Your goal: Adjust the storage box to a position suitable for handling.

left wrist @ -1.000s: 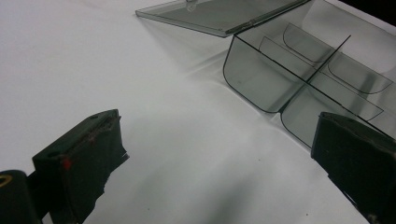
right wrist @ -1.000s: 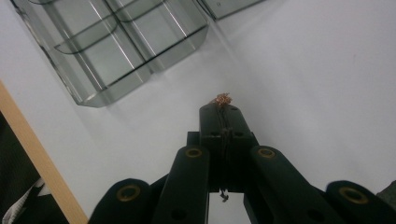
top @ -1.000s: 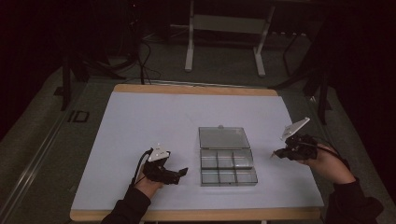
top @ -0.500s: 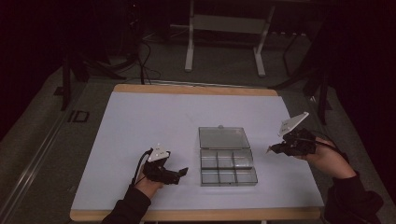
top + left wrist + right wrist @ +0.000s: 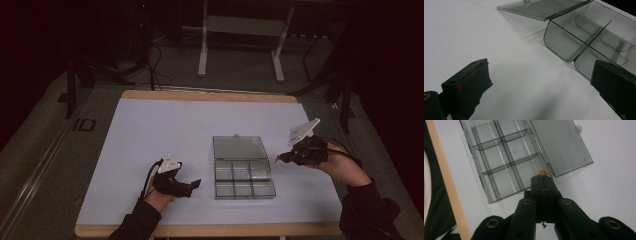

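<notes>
The clear compartment box (image 5: 244,178) lies open on the white worktop (image 5: 150,130), its lid (image 5: 239,147) folded flat on the far side. The right tongs (image 5: 278,159), pinched tight on a tiny coppery bit (image 5: 543,173), hover just right of the box, aimed at it, hand raised and tilted down. The left tongs (image 5: 196,184) rest on the worktop just left of the box, jaws spread wide, gripping nothing. The right looks likelier to make the drop.
</notes>
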`<state>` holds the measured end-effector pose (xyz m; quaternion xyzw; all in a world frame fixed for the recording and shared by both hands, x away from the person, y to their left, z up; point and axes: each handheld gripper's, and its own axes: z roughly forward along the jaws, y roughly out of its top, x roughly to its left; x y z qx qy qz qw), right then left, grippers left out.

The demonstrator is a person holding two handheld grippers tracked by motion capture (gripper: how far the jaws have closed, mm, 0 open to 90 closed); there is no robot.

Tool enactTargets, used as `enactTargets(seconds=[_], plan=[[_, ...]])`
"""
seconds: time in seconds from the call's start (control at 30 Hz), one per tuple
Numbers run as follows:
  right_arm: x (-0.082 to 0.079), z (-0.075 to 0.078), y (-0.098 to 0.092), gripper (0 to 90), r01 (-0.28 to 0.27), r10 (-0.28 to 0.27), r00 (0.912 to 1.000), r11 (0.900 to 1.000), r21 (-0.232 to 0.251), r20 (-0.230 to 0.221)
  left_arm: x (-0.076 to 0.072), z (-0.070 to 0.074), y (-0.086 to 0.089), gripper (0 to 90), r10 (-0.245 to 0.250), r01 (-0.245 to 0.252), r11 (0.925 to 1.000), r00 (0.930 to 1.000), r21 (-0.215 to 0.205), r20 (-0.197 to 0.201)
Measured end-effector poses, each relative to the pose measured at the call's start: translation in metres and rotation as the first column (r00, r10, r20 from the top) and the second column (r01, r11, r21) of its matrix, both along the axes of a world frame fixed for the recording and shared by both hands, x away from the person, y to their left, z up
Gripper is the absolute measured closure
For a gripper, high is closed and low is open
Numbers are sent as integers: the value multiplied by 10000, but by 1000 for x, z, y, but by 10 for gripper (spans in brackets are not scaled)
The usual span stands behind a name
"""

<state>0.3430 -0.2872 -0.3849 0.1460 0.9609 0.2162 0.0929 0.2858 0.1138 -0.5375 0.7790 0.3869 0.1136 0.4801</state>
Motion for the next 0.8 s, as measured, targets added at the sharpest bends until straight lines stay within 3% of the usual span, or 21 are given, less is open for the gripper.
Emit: enactTargets(seconds=[0.37,0.8], plan=[[6,-16,20,891,-558,555,9981,9984,-100,-255,-1,1,-1,29,-23,22,9999,10000,102,93],[15,-52,36,889,-850,801,9922,9952,-483,-955,-1,1,0,29,-32,31,10000,9999,75,108]])
